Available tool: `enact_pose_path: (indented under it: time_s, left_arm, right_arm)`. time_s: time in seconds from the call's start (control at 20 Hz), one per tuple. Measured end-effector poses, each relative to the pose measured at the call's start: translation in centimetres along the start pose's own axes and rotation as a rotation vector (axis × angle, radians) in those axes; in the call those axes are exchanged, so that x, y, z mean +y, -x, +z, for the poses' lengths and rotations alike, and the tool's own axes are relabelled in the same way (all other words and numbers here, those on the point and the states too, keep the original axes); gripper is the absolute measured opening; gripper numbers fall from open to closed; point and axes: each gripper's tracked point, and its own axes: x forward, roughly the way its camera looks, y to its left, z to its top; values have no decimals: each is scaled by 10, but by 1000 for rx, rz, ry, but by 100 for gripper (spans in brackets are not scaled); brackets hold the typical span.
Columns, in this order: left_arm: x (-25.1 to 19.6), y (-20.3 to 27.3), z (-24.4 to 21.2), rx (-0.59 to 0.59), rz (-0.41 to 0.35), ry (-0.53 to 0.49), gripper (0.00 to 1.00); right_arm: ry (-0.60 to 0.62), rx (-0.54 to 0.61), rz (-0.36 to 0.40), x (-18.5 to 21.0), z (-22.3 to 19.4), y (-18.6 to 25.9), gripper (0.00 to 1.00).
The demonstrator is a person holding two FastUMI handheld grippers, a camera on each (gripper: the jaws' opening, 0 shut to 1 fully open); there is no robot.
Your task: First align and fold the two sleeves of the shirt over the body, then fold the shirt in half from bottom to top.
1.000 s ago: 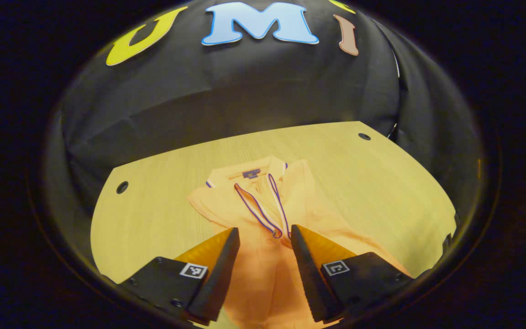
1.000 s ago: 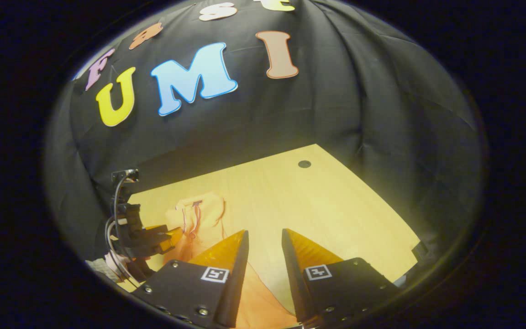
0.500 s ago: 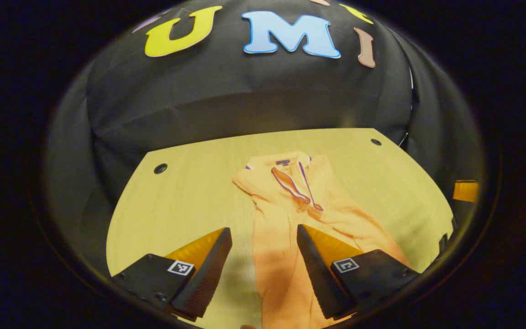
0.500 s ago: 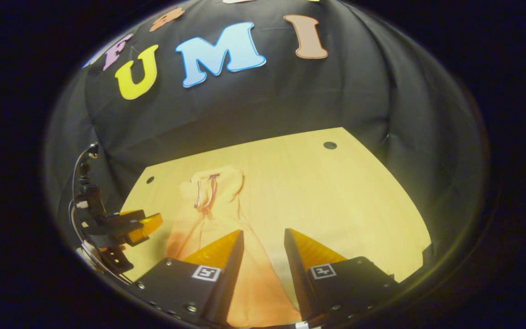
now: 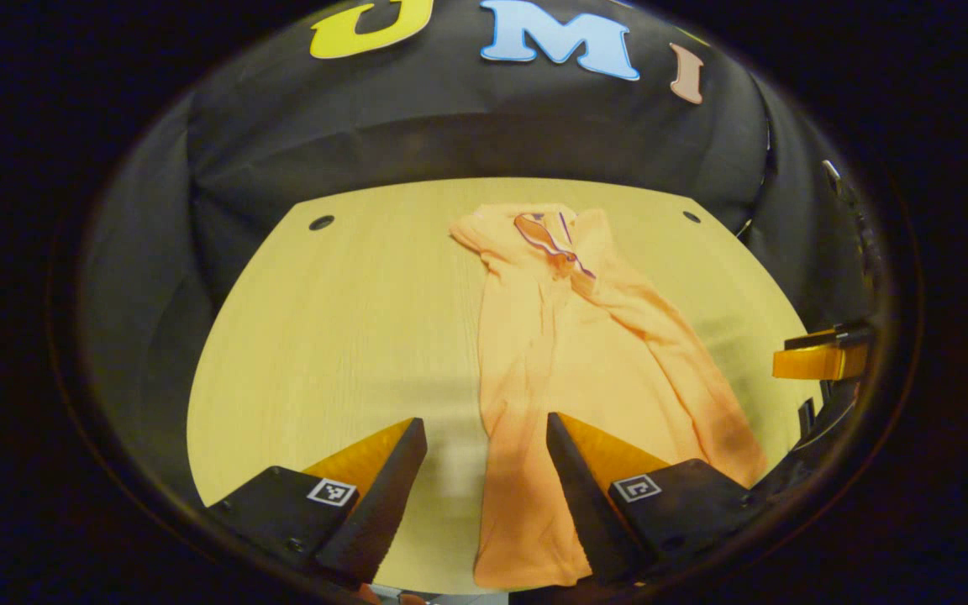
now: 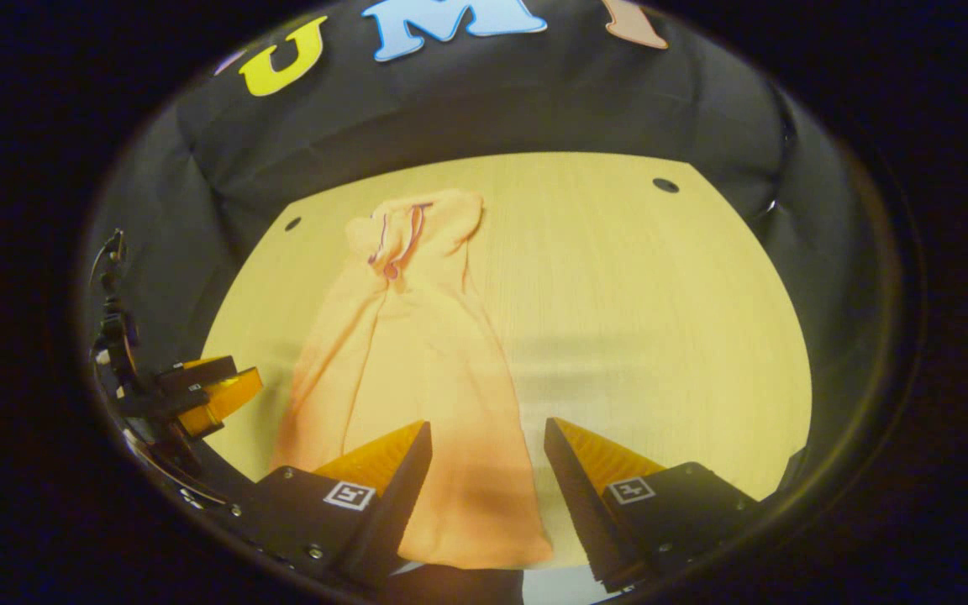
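both grippers pulled back, shirt (image 5: 568, 353) on table (image 5: 333, 336)

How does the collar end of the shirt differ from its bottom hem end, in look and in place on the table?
The collar end lies far from both grippers, near the table's back edge; the bottom hem end lies at the near edge.
The collar end carries dark striped trim; the hem end is plain orange.
The collar end looks bunched; the hem end lies flat and straight.
Both rest on the table, ungripped.
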Motion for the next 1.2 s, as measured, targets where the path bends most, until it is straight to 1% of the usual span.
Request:
enact_pose_path:
  time_s: [0.25, 0.4, 0.55, 0.65, 0.85, 1.05, 1.2]
  left_arm:
    - [-6, 8, -58, 103, -1, -15, 95]
    - [-12, 11, -84, 168, -9, -8, 95]
    - [-15, 14, -111, 248, -10, -16, 95]
    - [-12, 17, -124, 295, 3, -31, 95]
    - [-7, 14, -143, 370, 29, -27, 95]
    - [-2, 12, -159, 432, 54, -38, 95]
    - [-2, 11, -157, 450, 60, -43, 95]
  right_arm:
    - [7, 163, 22, 6, -54, -15, 85]
    - [9, 223, 38, 10, -75, -19, 85]
    - [45, 271, 0, 5, -91, -20, 85]
    - [65, 309, -28, -1, -104, -20, 85]
    - [121, 395, -53, -5, -131, -21, 85]
    - [170, 427, -79, -11, -139, -23, 85]
    - [188, 448, -101, -14, -142, -26, 85]
